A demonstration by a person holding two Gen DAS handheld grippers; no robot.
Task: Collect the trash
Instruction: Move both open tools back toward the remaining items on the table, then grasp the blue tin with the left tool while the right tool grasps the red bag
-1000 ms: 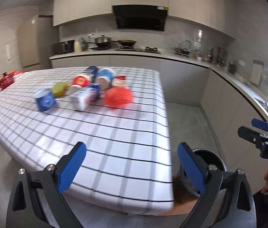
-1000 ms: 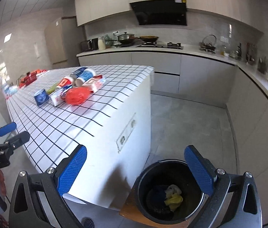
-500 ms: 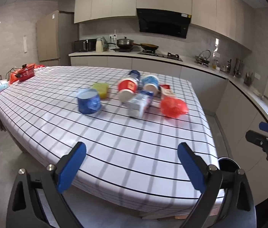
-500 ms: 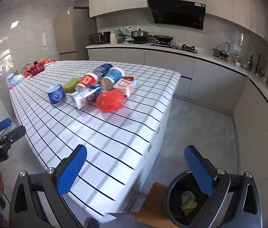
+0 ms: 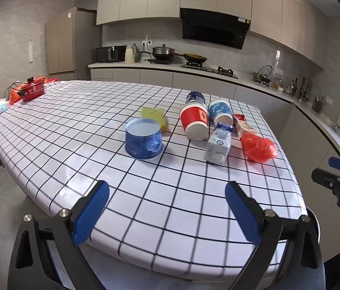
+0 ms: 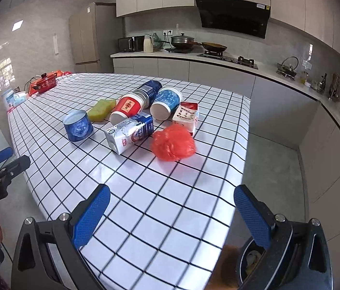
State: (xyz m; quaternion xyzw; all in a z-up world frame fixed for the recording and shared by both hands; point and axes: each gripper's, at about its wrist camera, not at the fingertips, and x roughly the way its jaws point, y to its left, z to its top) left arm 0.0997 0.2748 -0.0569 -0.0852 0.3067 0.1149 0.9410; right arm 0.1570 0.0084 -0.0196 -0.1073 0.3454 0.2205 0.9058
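- Left gripper (image 5: pixel 167 207): jaws spread wide, nothing between the blue pads; it hangs over the near edge of the tabletop (image 5: pixel 78 130), facing the trash cluster.
- Right gripper (image 6: pixel 172 213): jaws likewise spread wide and empty; it hangs over the near right corner of the tabletop.
- Each gripper shows at the edge of the other's view – both are well apart from the trash.
- Trash lies in a loose group toward the far right part of the checked cloth.
- Blue tub (image 5: pixel 143 138): upright, open end up, nearest the left gripper; a yellow sponge (image 5: pixel 153 115) lies just behind it.
- Red cup (image 5: pixel 193 121) and blue cup (image 5: pixel 220 112): both on their sides, side by side, mouths toward the cameras. A dark blue can (image 6: pixel 148 90) lies behind them.
- Milk carton (image 6: pixel 129 131): on its side, in front of the cups.
- Red bag (image 6: pixel 173 142): crumpled, nearest the right edge, just beside a red-and-white carton (image 6: pixel 186 116).
- Bin (image 6: pixel 248 263): on the floor below the near right corner – mostly hidden by the right gripper's frame; some scraps show inside.
- Red pot (image 5: pixel 32 88): at the far left corner, well apart from the trash.
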